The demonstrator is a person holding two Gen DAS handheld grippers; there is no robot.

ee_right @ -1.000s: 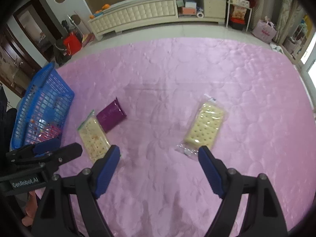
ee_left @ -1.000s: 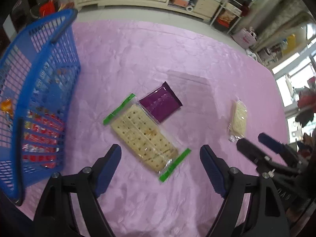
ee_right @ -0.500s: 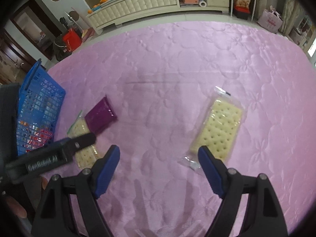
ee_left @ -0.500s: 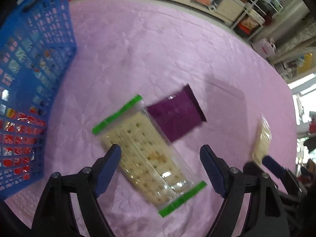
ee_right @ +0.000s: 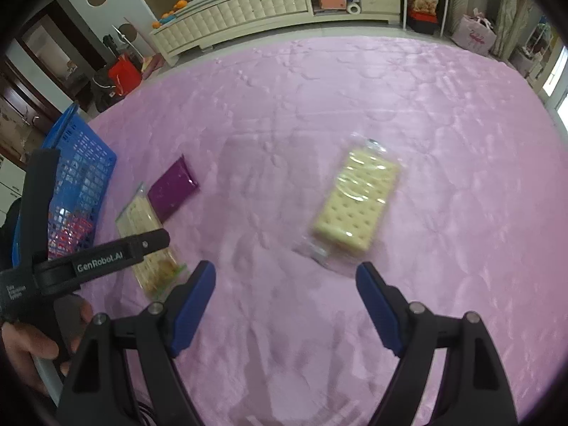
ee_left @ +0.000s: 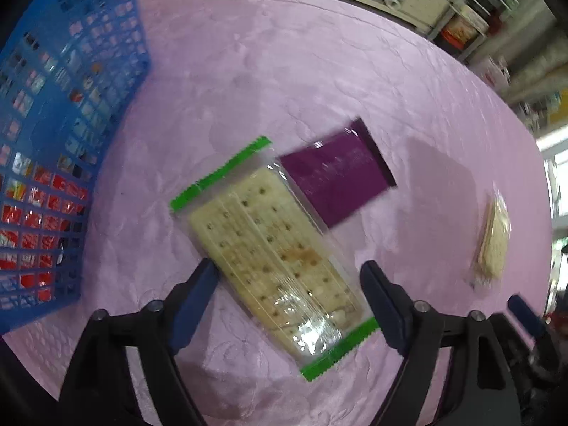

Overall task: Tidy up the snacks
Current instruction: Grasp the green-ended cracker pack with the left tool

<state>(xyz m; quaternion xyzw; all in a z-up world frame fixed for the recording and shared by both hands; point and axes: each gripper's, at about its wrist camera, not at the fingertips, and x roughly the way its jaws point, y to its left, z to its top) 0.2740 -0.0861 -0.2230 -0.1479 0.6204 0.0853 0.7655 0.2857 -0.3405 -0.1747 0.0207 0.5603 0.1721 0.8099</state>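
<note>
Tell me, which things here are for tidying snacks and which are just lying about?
For the job:
green-edged crackers
purple packet
clear cracker pack
blue basket

Just lying about:
red bag
pink bag
white cabinet

Home bedroom; pink quilted bed (ee_right: 319, 113)

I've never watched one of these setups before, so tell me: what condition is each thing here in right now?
Left tongs: closing, green-edged cracker pack between them, not yet pinched.
Right tongs: open, holding nothing.
Green-edged cracker pack: sealed, flat on the pink cloth.
Purple packet: sealed, flat.
Clear cracker pack: sealed, flat.
Blue basket: already holds snacks.
</note>
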